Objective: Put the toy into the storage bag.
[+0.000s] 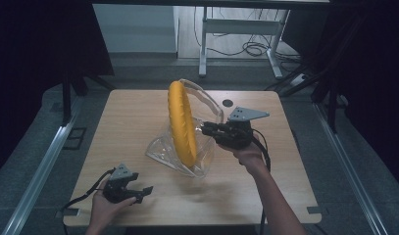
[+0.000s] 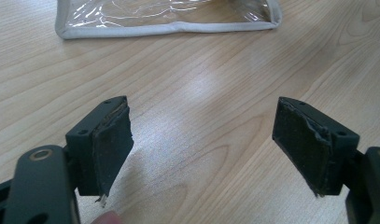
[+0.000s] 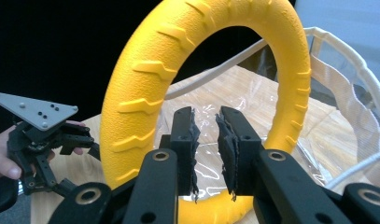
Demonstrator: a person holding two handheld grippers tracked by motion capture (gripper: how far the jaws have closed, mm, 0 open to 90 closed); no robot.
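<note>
A yellow ring (image 1: 182,122) with tyre-like tread stands upright inside a clear plastic bag (image 1: 160,149) with white trim in the middle of the wooden table (image 1: 265,196). My right gripper (image 1: 206,129) reaches in from the right and is shut on the bag's clear side wall next to the ring. In the right gripper view its jaws (image 3: 207,140) stand almost together, with the ring (image 3: 131,93) arching over them and the bag's trimmed rim (image 3: 337,84) at the right. My left gripper (image 1: 144,191) rests near the front left edge, open and holding nothing. Its jaws (image 2: 201,149) are wide apart over bare wood, short of the bag's edge (image 2: 169,29).
A small black grommet (image 1: 228,103) sits in the tabletop behind the right gripper. Beyond the table are a white desk frame (image 1: 204,44) and floor cables (image 1: 256,49). Dark curtains hang on both sides.
</note>
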